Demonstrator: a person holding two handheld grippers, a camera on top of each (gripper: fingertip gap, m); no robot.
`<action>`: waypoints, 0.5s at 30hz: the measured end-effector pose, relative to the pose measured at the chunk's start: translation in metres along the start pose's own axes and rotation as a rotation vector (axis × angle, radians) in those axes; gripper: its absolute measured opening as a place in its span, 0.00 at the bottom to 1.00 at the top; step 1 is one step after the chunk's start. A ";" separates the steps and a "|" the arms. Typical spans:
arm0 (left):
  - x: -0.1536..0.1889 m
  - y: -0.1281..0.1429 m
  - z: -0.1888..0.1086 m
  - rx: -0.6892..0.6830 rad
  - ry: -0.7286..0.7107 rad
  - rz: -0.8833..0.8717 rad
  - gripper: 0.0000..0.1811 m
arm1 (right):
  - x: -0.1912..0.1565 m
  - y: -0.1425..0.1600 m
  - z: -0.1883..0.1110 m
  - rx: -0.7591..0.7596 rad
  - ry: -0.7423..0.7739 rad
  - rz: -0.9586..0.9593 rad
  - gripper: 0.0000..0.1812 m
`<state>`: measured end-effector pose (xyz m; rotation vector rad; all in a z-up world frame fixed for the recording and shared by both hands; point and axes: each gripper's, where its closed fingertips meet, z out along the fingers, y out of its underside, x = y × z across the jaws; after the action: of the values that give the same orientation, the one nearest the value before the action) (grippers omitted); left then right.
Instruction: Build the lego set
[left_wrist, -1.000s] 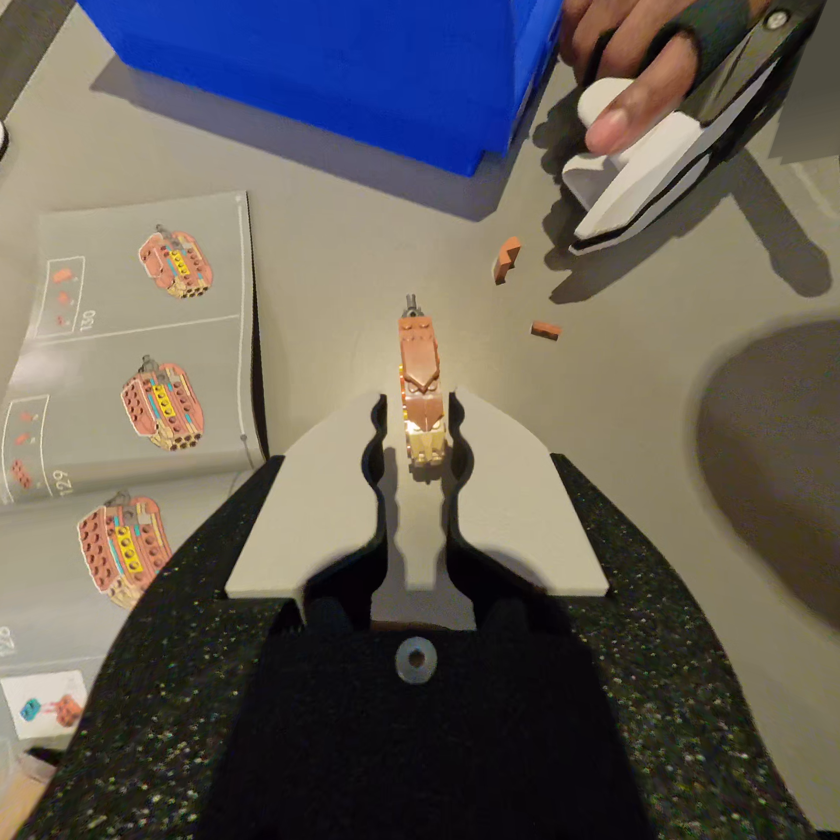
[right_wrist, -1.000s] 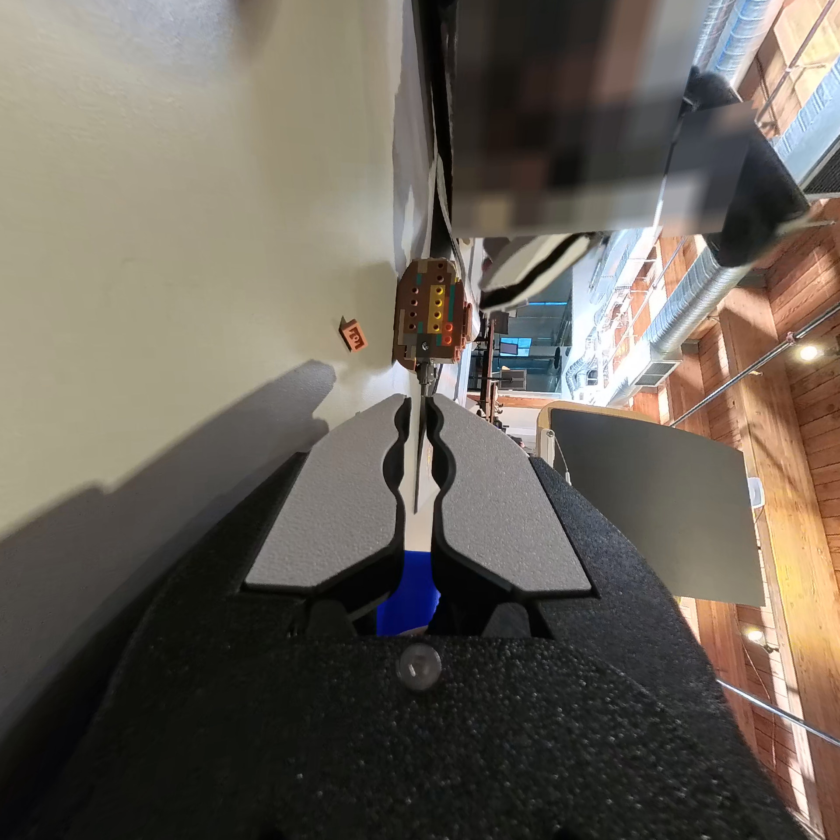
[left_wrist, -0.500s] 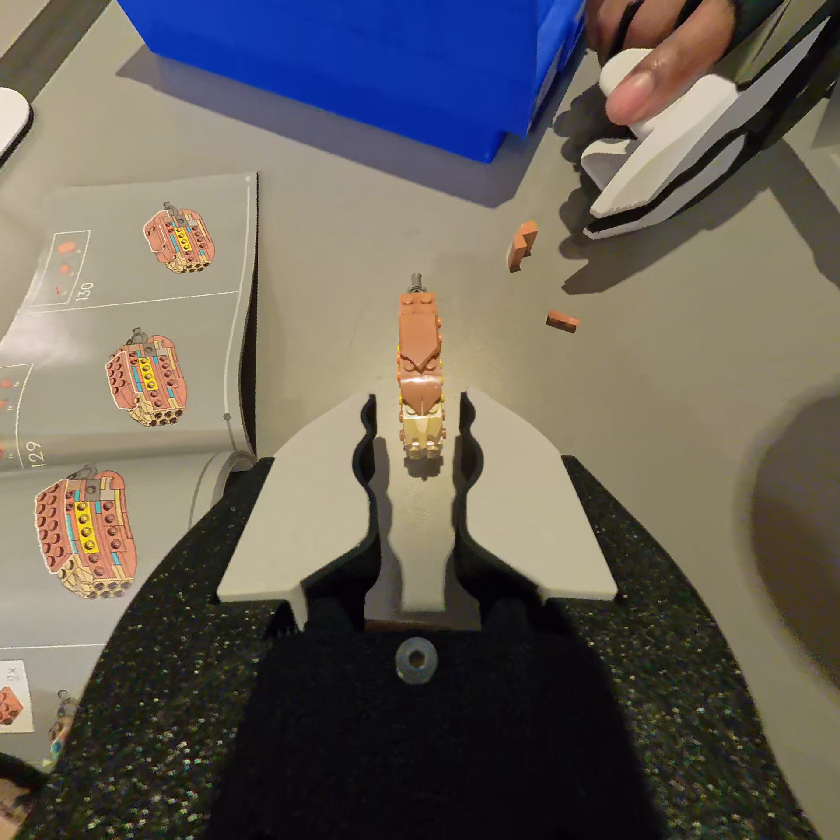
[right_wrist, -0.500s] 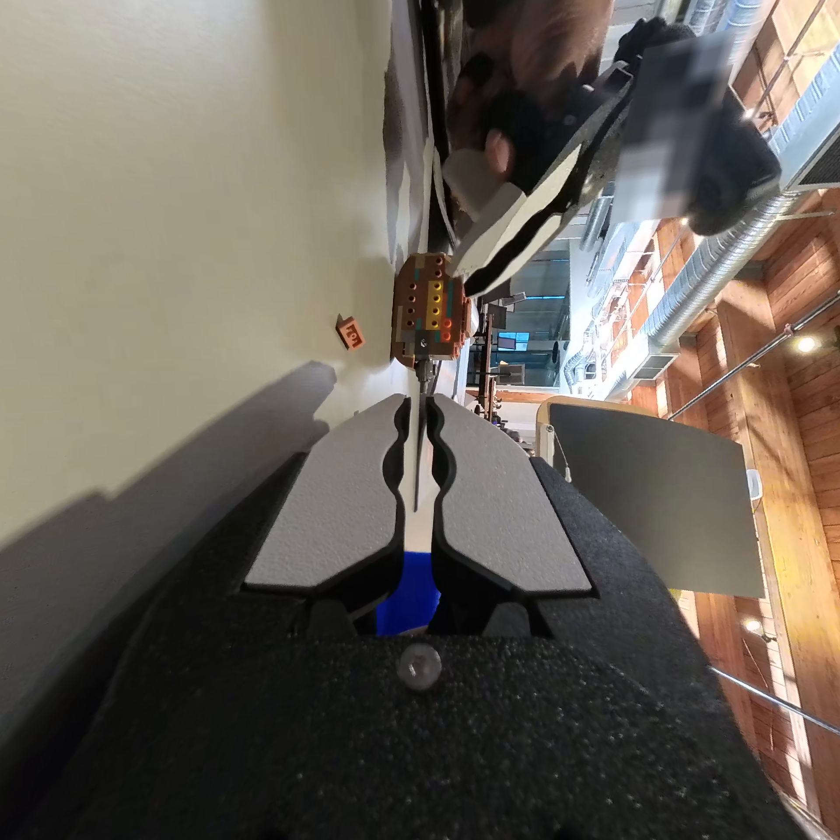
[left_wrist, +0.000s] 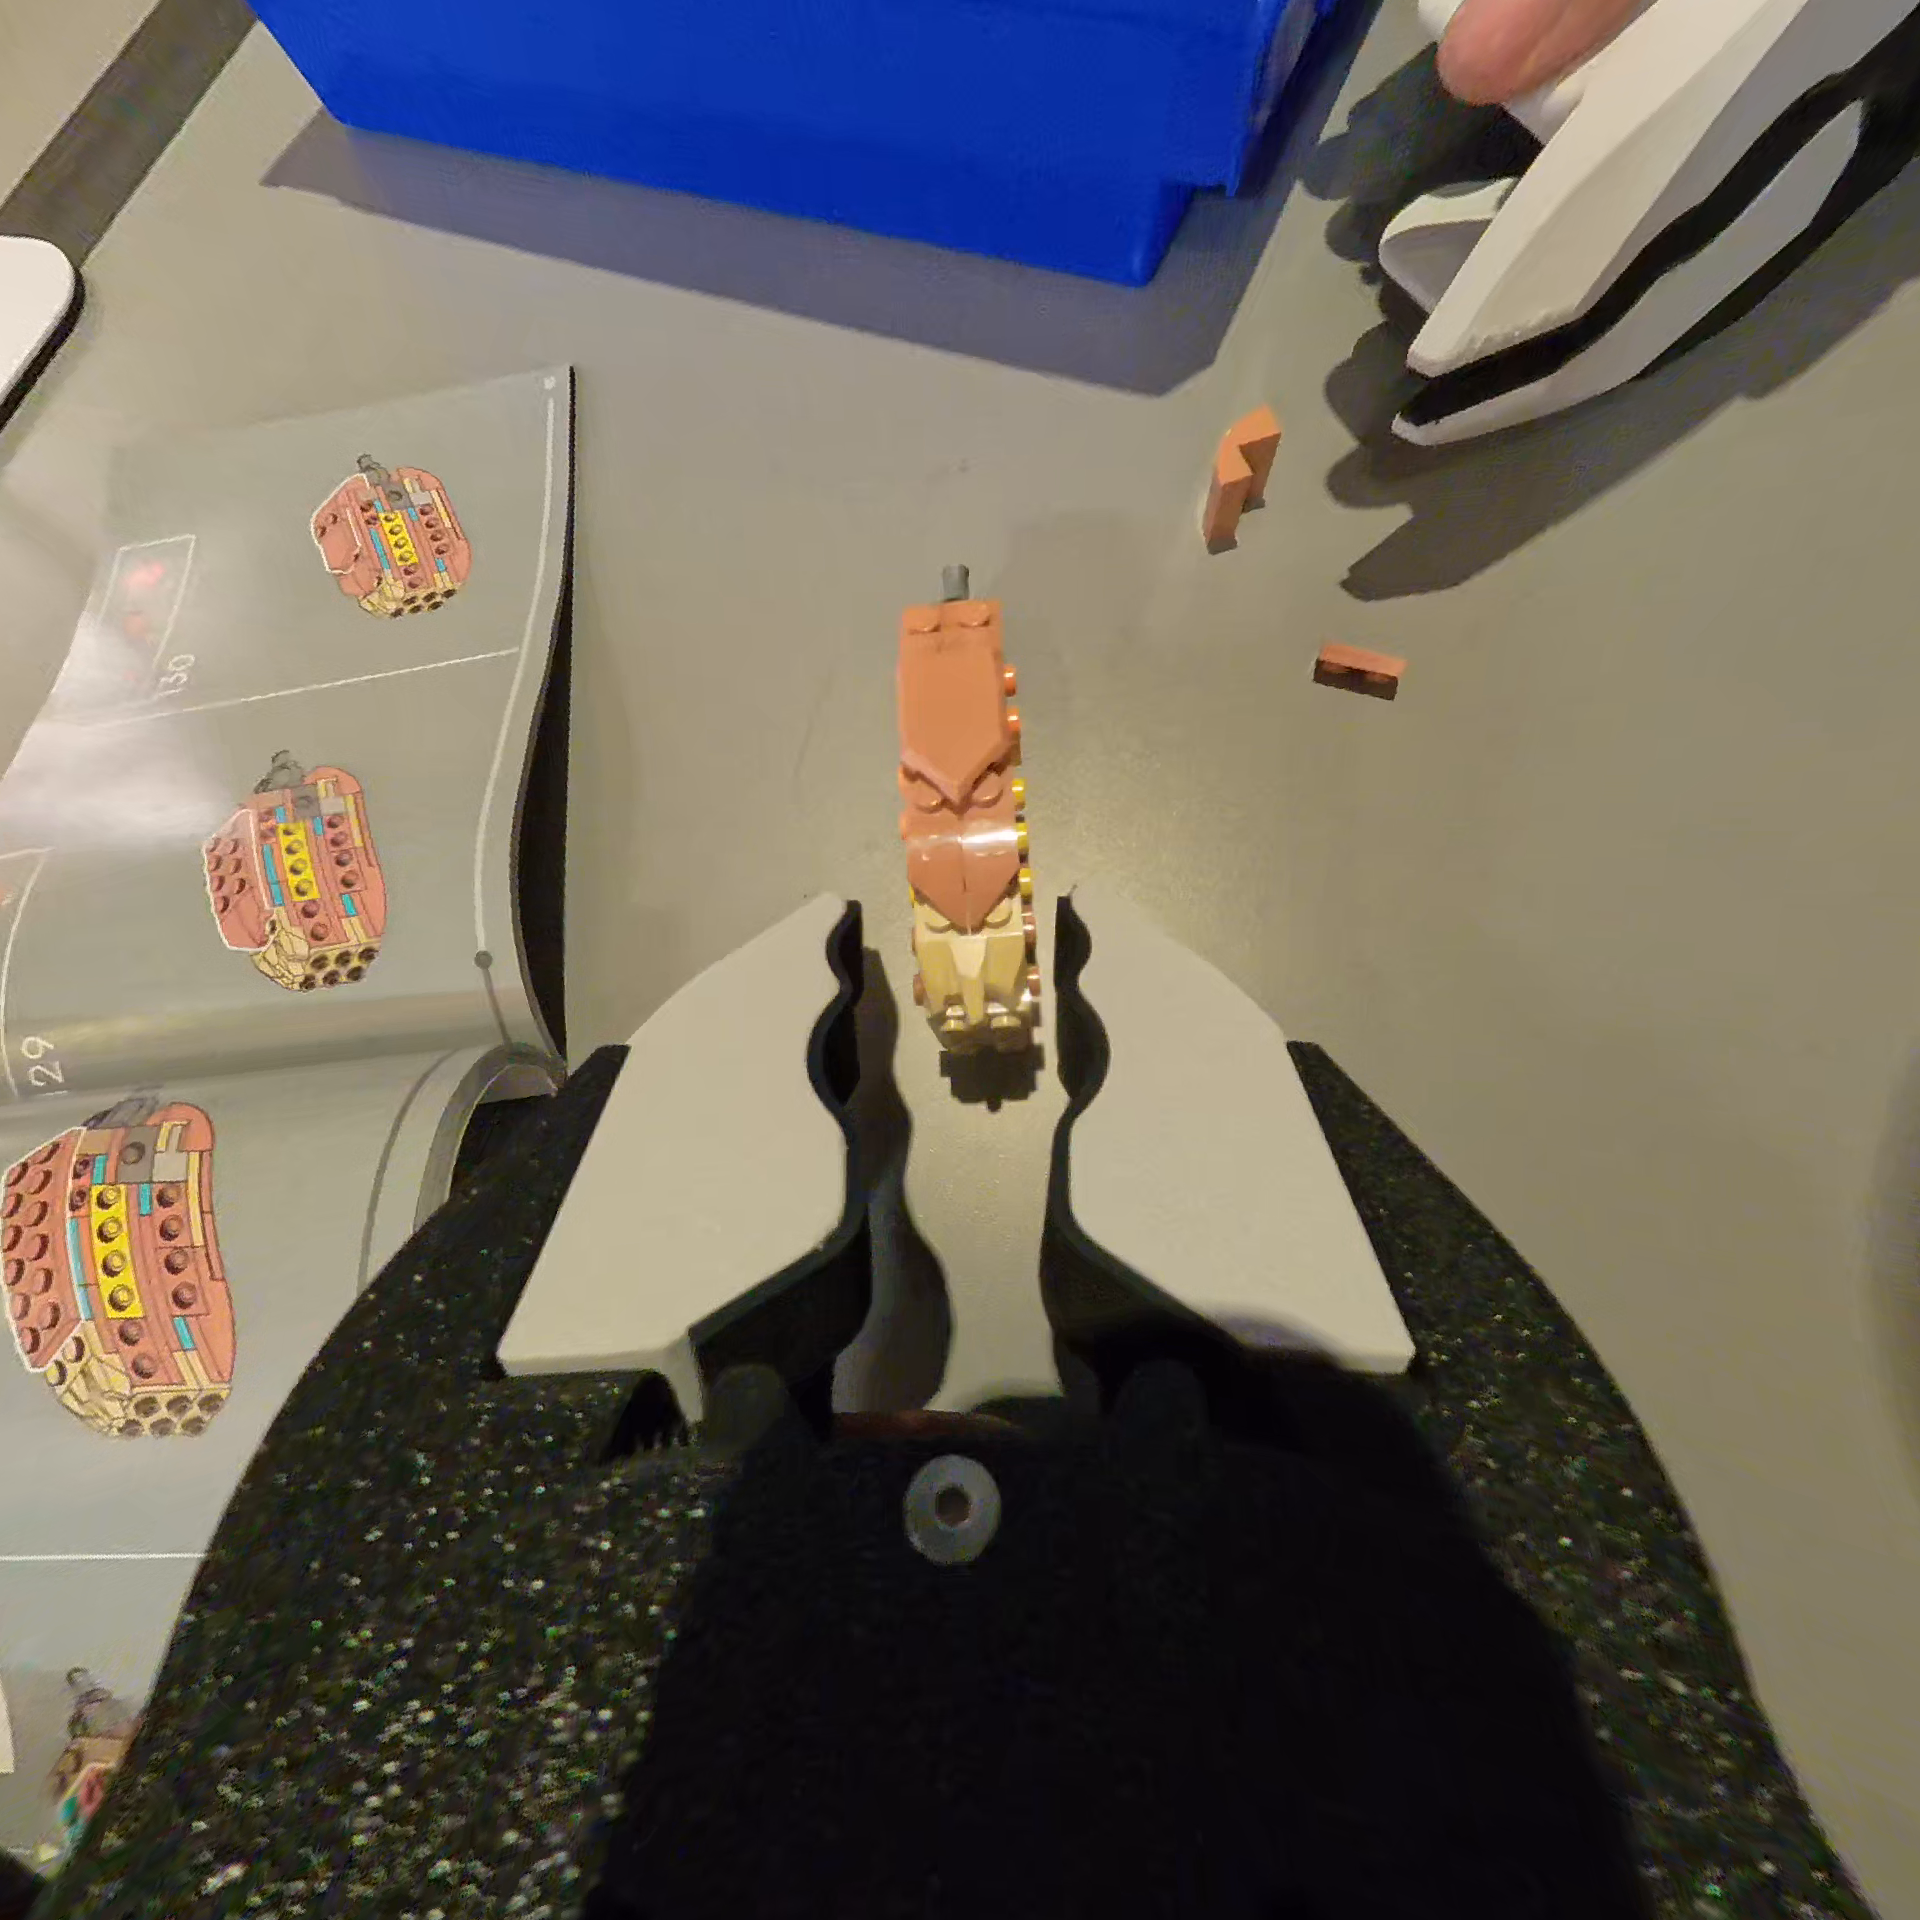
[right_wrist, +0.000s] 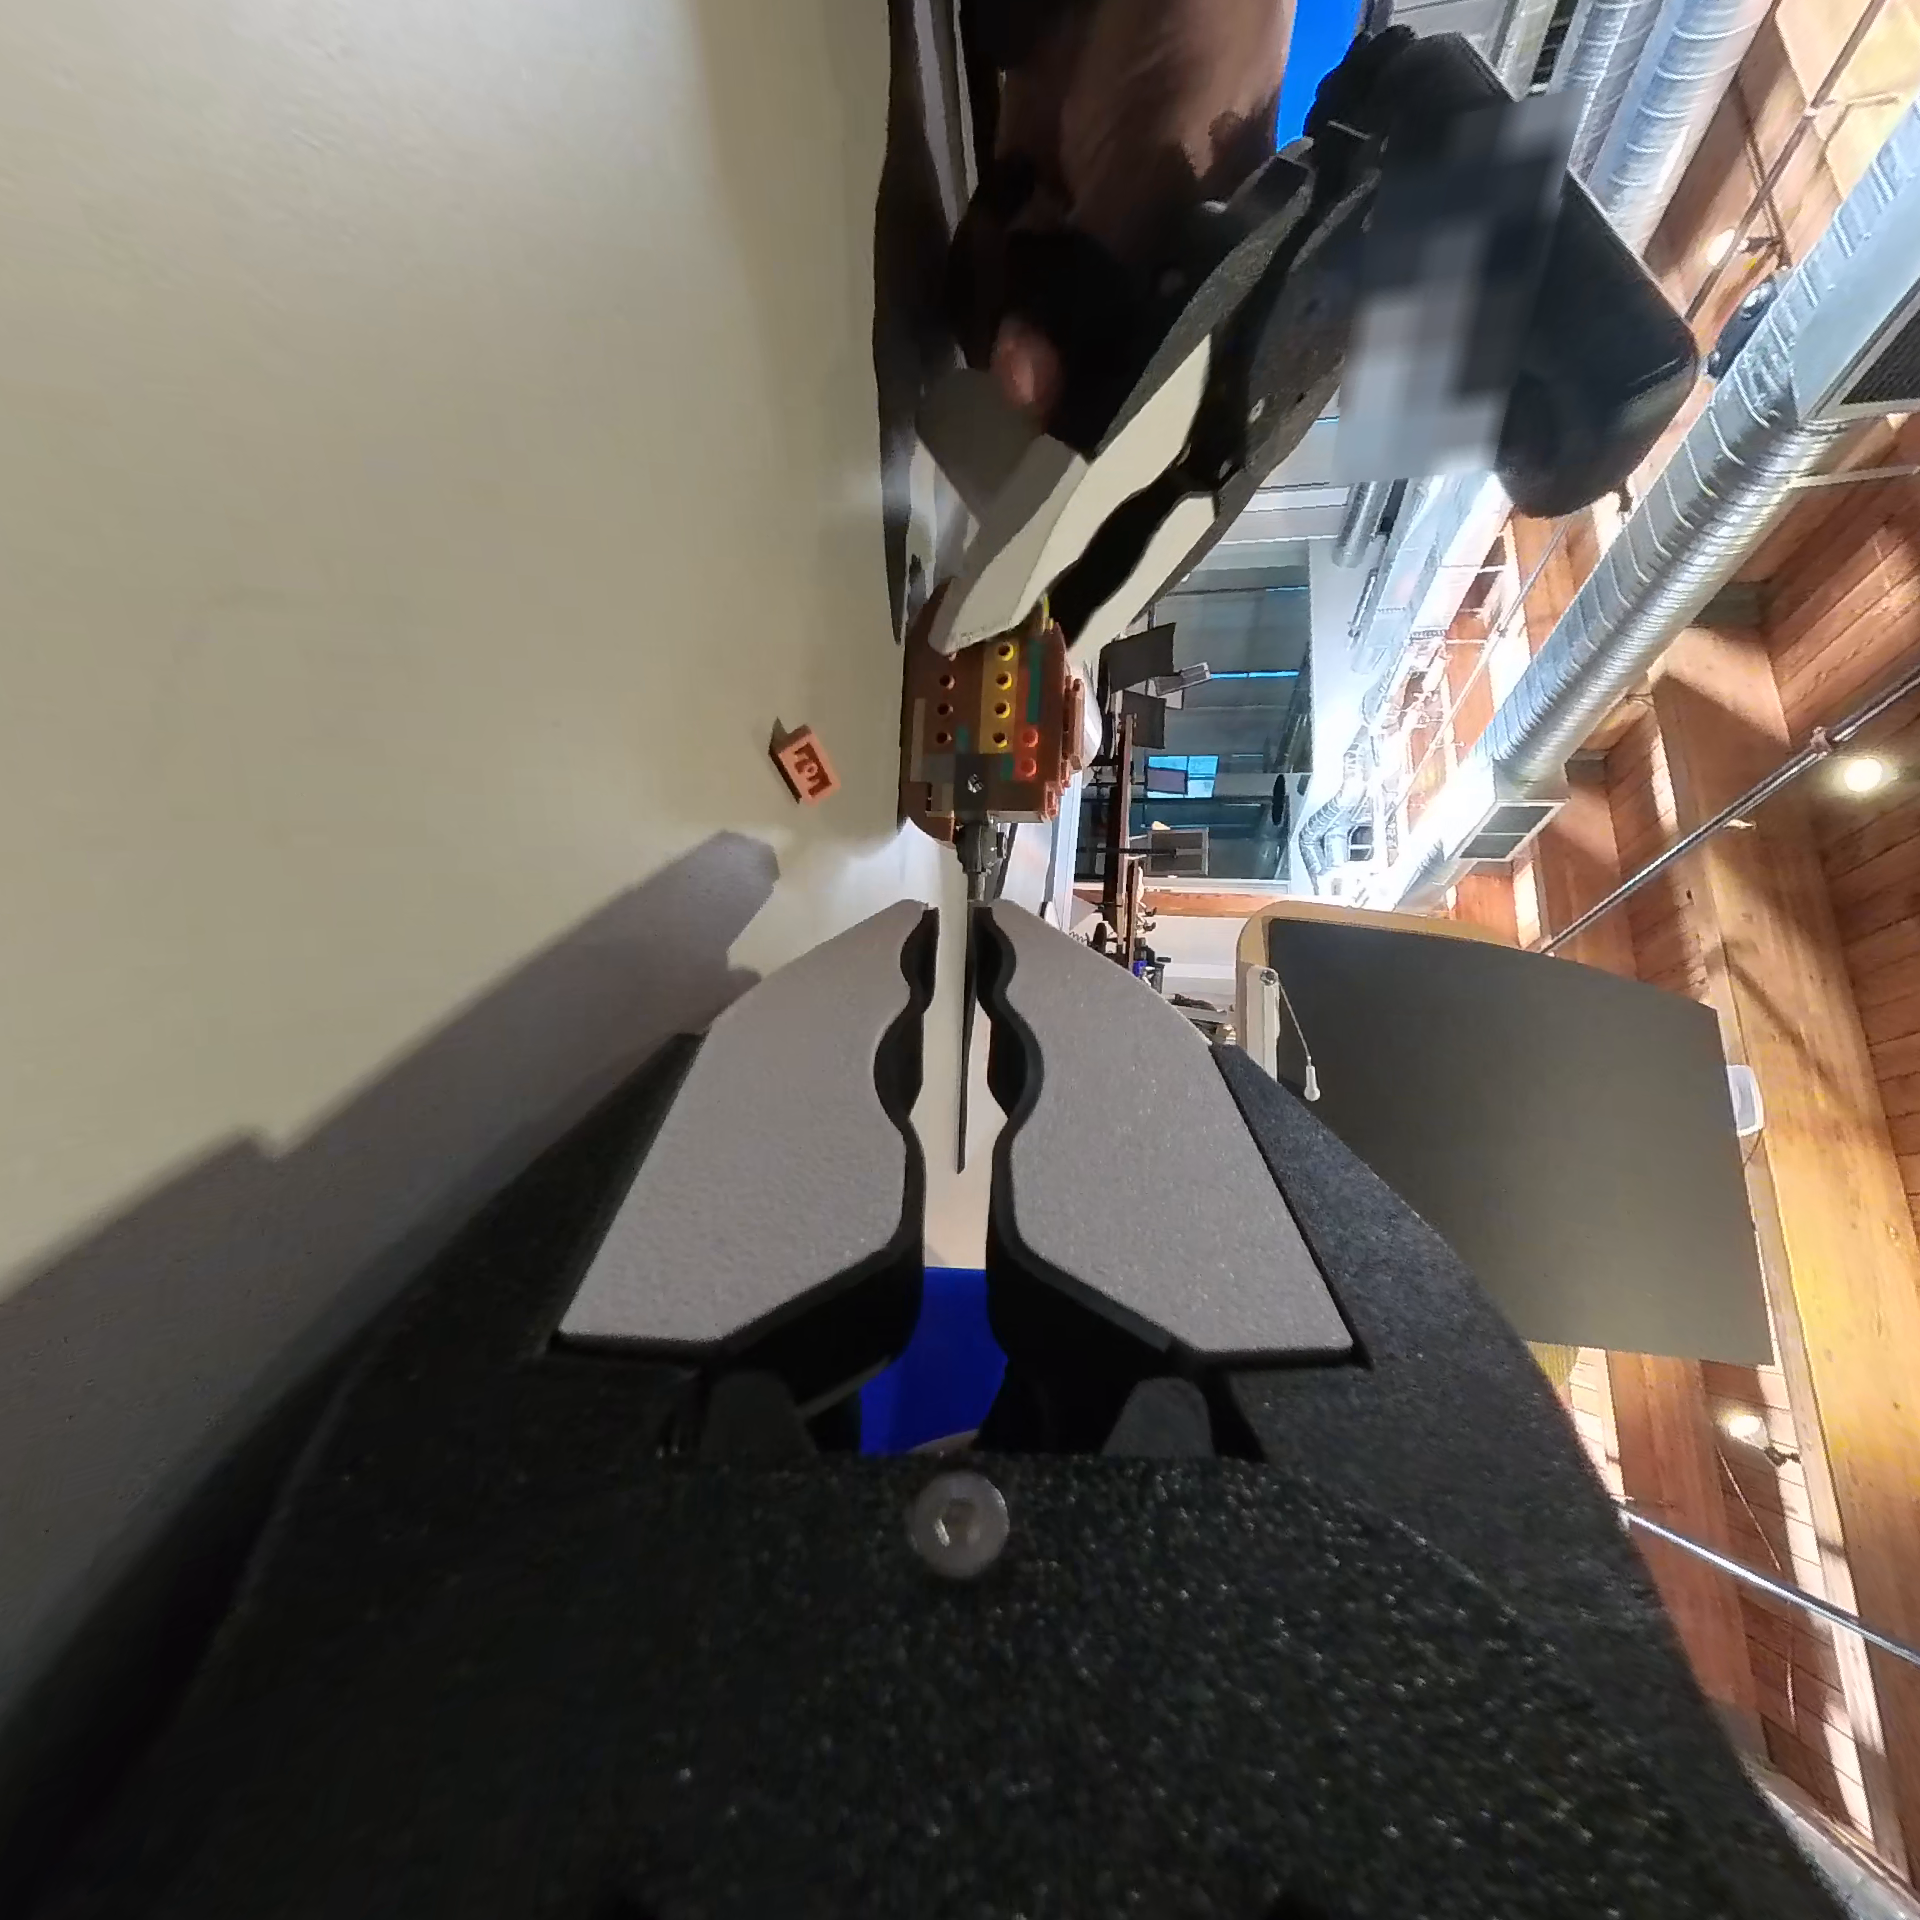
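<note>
The brown, tan and yellow lego model (left_wrist: 961, 800) stands on its edge on the grey table. My left gripper (left_wrist: 956, 914) is open, with its jaws on either side of the model's tan near end and a gap on the left side. The right wrist view shows the model (right_wrist: 987, 727) side-on, with the left gripper (right_wrist: 1039, 613) over its far end. My right gripper (right_wrist: 958, 909) is shut and empty, lying close to the table and pointing at the model's grey peg. It also shows in the left wrist view (left_wrist: 1558, 260). Two loose brown bricks (left_wrist: 1242, 478) (left_wrist: 1359, 667) lie to the right of the model.
An open instruction booklet (left_wrist: 291, 727) lies to the left of the model. A blue bin (left_wrist: 779, 104) stands at the back. One small brown brick (right_wrist: 805, 764) lies on the table beside the model. A person's hand (left_wrist: 1507, 52) holds the right gripper. The tips of one gripper are about 12 cm away from the tips of the other.
My left gripper has opened a little wider and moved in over the model's tan end. The right gripper has hardly moved and stays shut.
</note>
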<state>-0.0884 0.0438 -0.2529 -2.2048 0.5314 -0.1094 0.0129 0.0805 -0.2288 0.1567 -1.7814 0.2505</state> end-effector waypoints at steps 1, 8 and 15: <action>0.000 -0.001 0.001 0.002 -0.003 0.006 0.19 | 0.000 0.000 0.000 0.001 0.000 0.001 0.04; 0.001 0.000 0.004 -0.013 -0.011 0.029 0.15 | 0.001 0.001 0.001 0.002 0.000 0.002 0.04; -0.001 0.000 0.005 -0.018 -0.020 0.021 0.13 | 0.003 0.002 0.002 -0.002 0.003 -0.005 0.04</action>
<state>-0.0882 0.0480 -0.2564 -2.2148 0.5461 -0.0720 0.0097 0.0819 -0.2269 0.1587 -1.7781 0.2454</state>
